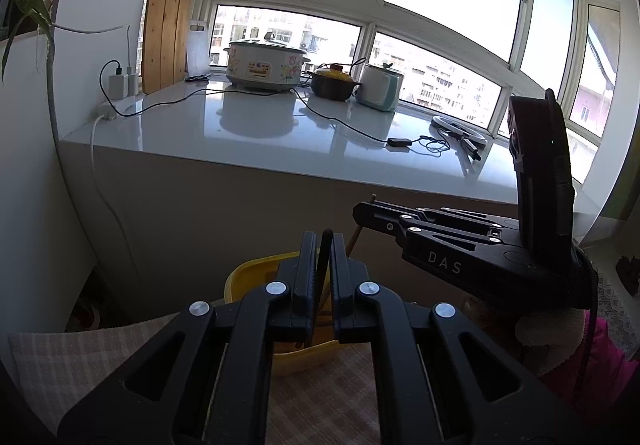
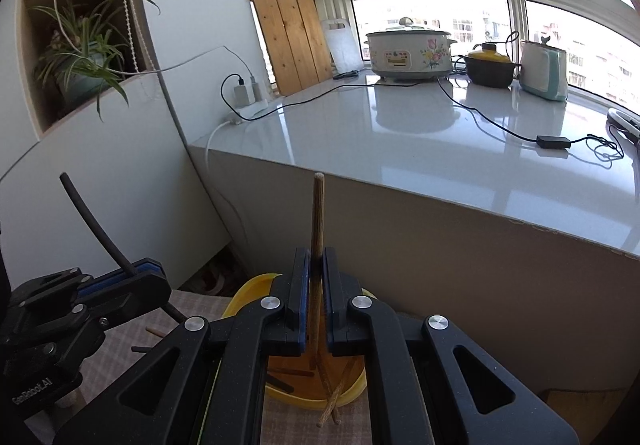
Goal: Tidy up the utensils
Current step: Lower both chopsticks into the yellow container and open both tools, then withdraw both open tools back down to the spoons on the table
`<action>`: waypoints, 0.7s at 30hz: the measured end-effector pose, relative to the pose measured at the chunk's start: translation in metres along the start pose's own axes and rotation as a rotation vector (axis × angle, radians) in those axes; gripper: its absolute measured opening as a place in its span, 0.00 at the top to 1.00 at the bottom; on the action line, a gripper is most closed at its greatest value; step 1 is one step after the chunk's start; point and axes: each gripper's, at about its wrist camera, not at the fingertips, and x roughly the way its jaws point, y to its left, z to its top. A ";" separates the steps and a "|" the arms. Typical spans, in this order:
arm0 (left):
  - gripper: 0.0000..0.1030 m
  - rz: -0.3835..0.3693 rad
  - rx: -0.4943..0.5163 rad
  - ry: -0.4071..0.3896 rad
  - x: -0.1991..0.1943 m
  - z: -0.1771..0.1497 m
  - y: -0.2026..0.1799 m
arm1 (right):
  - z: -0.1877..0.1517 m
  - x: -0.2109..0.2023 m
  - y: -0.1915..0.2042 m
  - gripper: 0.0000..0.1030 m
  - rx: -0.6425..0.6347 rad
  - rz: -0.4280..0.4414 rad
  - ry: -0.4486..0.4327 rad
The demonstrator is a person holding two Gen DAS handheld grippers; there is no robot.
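While both tools sit low over the table, much of the yellow plastic bowl (image 2: 352, 391) is hidden behind their black arms, so only parts of its rim and floor show. The left gripper (image 1: 322, 245) is squeezed tight on a thin black stick (image 1: 325, 261), and the stick's lower end is lost between the pads. The right gripper (image 2: 316, 265) is pinched shut on a brown wooden chopstick (image 2: 318, 213) that stands upright, its bottom end poking out near the front edge of the bowl. More brown sticks (image 2: 290, 372) lie crossed inside the bowl, hard to count. A checked cloth (image 1: 72, 361) covers the table under the bowl. Behind stands a shiny white counter (image 2: 400, 133) with a flowered white cooker (image 2: 408, 53), a dark pot with a yellow lid (image 2: 490, 67) and a black cable (image 2: 480, 115). A green plant (image 2: 84, 49) sits in a wall shelf.
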 end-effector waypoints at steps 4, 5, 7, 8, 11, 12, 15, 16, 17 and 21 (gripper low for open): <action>0.97 -0.008 -0.010 -0.009 -0.005 -0.001 -0.001 | 0.001 -0.001 -0.001 0.95 0.007 -0.002 0.003; 0.97 -0.009 -0.012 -0.013 -0.007 -0.002 -0.001 | 0.001 -0.002 -0.001 0.95 0.011 -0.005 0.002; 0.97 -0.009 -0.019 -0.021 -0.014 -0.003 0.000 | 0.001 -0.006 -0.002 0.95 0.022 -0.004 -0.005; 0.97 -0.009 -0.022 -0.024 -0.016 -0.004 0.001 | 0.001 -0.007 -0.003 0.95 0.027 -0.004 -0.008; 0.97 -0.008 -0.027 -0.030 -0.026 -0.007 0.003 | 0.000 -0.014 -0.004 0.95 0.037 -0.002 -0.018; 0.97 -0.005 -0.029 -0.033 -0.028 -0.007 0.006 | 0.000 -0.017 -0.003 0.95 0.039 0.001 -0.022; 0.97 0.002 -0.041 -0.041 -0.041 -0.013 0.012 | -0.002 -0.028 0.001 0.95 0.034 0.012 -0.039; 0.97 0.005 -0.044 -0.043 -0.046 -0.015 0.014 | -0.003 -0.032 0.003 0.95 0.031 0.015 -0.046; 0.96 0.011 -0.046 -0.043 -0.051 -0.018 0.016 | -0.004 -0.036 0.005 0.95 0.026 0.018 -0.053; 0.82 0.033 -0.049 -0.045 -0.071 -0.029 0.027 | -0.010 -0.057 0.016 0.78 0.010 0.039 -0.091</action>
